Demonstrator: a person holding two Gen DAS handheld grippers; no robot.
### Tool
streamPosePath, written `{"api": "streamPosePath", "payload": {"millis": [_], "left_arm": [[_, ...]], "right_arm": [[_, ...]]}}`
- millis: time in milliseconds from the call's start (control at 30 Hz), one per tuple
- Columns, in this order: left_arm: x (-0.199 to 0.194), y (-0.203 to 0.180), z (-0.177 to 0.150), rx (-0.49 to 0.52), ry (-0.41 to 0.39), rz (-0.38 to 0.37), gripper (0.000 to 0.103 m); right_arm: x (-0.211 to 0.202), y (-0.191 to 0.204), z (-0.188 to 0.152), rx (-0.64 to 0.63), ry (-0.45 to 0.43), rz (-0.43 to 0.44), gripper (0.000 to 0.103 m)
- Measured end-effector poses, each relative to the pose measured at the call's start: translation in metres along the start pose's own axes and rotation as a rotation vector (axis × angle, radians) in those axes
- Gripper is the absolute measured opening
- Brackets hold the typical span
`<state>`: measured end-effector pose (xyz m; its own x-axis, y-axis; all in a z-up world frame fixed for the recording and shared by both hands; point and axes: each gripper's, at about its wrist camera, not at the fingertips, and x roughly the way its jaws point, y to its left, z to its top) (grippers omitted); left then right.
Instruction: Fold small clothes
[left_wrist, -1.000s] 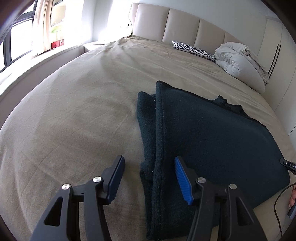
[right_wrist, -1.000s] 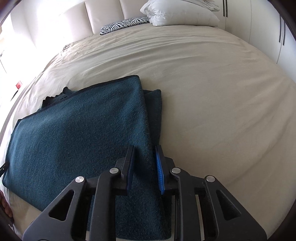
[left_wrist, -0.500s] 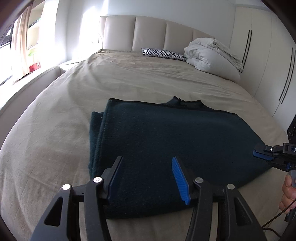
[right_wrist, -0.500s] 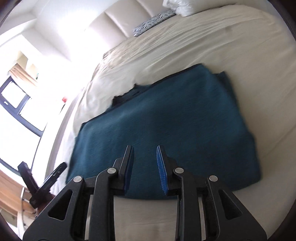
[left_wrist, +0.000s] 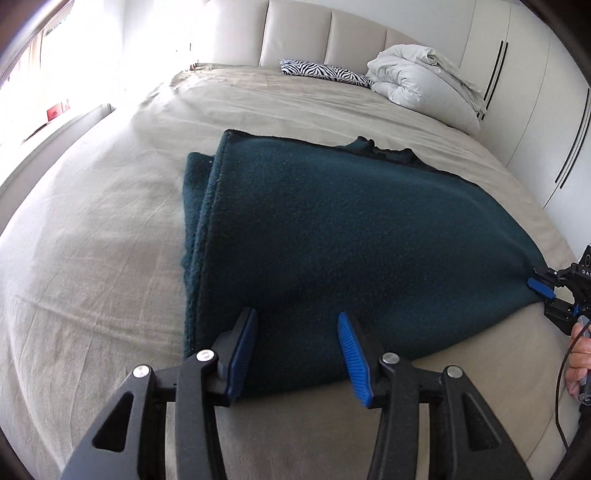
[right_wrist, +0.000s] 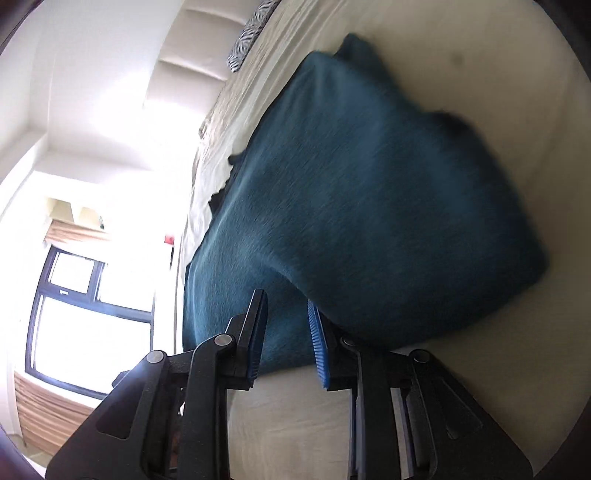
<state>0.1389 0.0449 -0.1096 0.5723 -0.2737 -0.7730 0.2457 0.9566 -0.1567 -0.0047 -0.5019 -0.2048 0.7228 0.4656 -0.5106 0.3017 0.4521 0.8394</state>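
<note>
A dark teal fleece garment (left_wrist: 351, 236) lies folded on the beige bed (left_wrist: 92, 258), its layered fold edge on the left. My left gripper (left_wrist: 295, 354) is open, its blue pads over the garment's near edge, holding nothing. In the right wrist view, rolled sideways and blurred, the garment (right_wrist: 369, 206) fills the middle. My right gripper (right_wrist: 288, 332) stands partly open with the garment's near corner between its pads; no pinch shows. It also shows in the left wrist view (left_wrist: 543, 291) at the garment's right corner.
A white duvet (left_wrist: 424, 81) and a zebra-print pillow (left_wrist: 325, 70) lie by the padded headboard (left_wrist: 325, 33). White wardrobe doors (left_wrist: 535, 92) stand right of the bed. A window (right_wrist: 85, 310) is to the left. A hand (left_wrist: 580, 354) with a cable holds the right gripper.
The left gripper swung from the fold edge to the garment's near edge, jaws narrowing slightly. The right gripper rolled sideways and moved along to the garment's right corner.
</note>
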Motion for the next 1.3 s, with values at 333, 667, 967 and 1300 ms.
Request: {"api": "streamPosePath", "payload": {"millis": [333,667,967,1300], "left_arm": [[-0.007,0.005,-0.008,-0.047,0.009,0.003,0.05],[-0.007,0.012,-0.01,-0.068,0.01,-0.029,0.049],[-0.034,0.025,-0.011,-0.162,0.005,-0.118,0.052],[-0.042,0.096,0.013,-0.413,-0.007,-0.232,0.073]], "right_arm": [[-0.061,0.012,0.007,-0.021,-0.181,-0.163,0.024],[0.034,0.104,-0.019,-0.245,-0.016,-0.146,0.036],[0.103,0.113,-0.036,-0.344,0.116,-0.178,0.054],[0.085,0.143,-0.036,-0.32,0.138,-0.073,0.056]]}}
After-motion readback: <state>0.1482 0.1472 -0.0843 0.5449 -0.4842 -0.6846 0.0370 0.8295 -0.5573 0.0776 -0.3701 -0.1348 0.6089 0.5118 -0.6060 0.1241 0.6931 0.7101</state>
